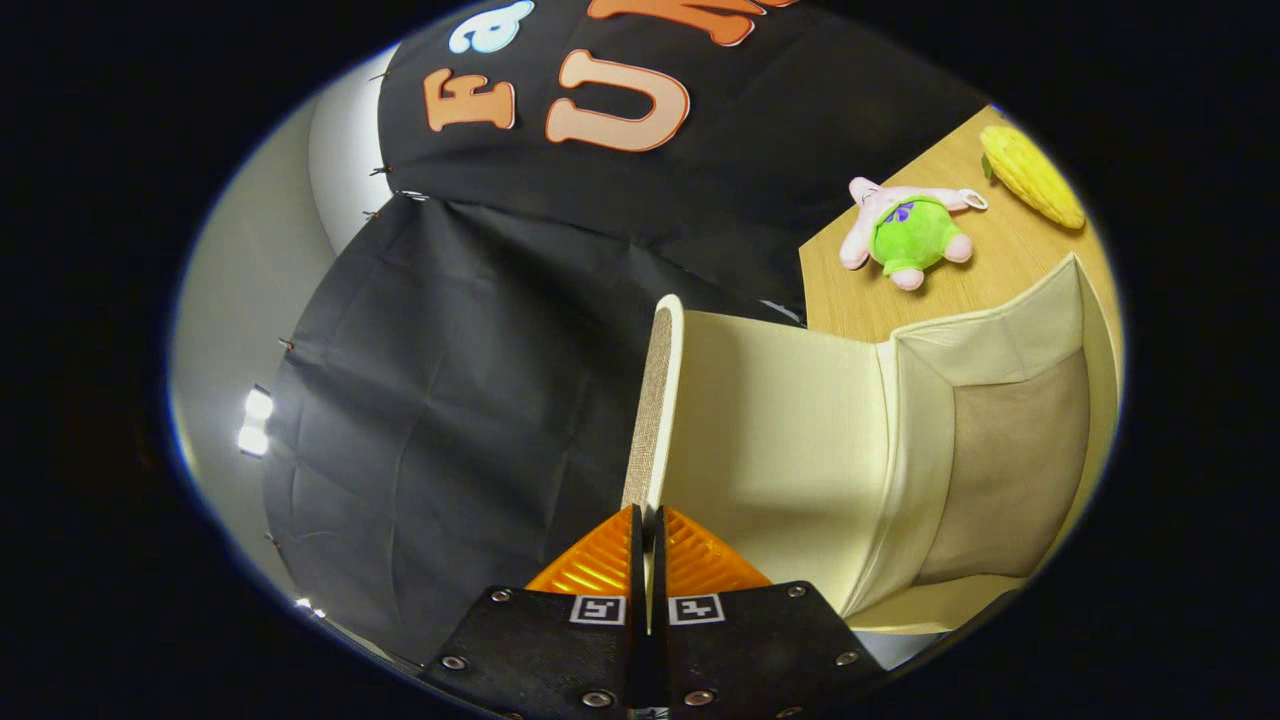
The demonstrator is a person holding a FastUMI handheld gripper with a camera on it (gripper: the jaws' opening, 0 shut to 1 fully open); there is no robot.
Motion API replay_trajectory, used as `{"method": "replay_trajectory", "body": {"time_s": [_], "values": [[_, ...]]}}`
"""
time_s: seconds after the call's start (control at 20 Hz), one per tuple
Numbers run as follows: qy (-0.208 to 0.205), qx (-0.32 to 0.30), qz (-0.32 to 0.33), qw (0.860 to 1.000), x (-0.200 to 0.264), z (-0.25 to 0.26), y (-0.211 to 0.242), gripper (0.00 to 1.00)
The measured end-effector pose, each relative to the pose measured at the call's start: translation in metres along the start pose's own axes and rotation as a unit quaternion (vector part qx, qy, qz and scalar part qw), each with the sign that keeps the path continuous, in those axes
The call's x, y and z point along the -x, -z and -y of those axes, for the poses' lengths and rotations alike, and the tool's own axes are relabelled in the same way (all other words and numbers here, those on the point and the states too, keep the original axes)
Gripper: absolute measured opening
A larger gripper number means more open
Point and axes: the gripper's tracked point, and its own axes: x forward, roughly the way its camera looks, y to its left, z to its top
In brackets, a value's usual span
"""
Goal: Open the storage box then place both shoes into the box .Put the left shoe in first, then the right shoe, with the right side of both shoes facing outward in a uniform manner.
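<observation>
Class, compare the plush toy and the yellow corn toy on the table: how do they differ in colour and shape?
The plush toy is pink with green shorts; the corn is all yellow. The plush toy has splayed limbs; the corn is one long, tapered cob. Both lie on the wooden table beyond the box lid, which the fingers pinch.

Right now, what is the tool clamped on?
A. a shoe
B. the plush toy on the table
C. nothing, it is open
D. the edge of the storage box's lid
D: the tool has both fingers pressed on the thin edge of the lid of the cream storage box, which stands open; the pink and green plush toy lies beyond on the table.
</observation>
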Motion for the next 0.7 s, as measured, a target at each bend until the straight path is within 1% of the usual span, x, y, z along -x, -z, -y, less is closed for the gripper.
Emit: {"method": "replay_trajectory", "body": {"time_s": [0.25,0.3,0.4,0.45,0.55,0.65,0.7], "values": [[0.017,0.024,-0.015,0.999,-0.022,-0.005,0.010,0.02],[0.032,0.032,-0.026,0.999,-0.022,0.000,0.016,0.03],[0.046,0.048,-0.036,0.997,-0.022,0.008,0.021,0.20],[0.053,0.051,-0.032,0.997,-0.021,0.013,0.018,0.41],[0.061,0.055,-0.018,0.996,-0.013,0.018,0.008,0.78],[0.073,0.067,0.002,0.995,0.003,0.023,-0.005,0.96],[0.084,0.080,0.013,0.993,0.011,0.029,-0.012,0.96]]}}
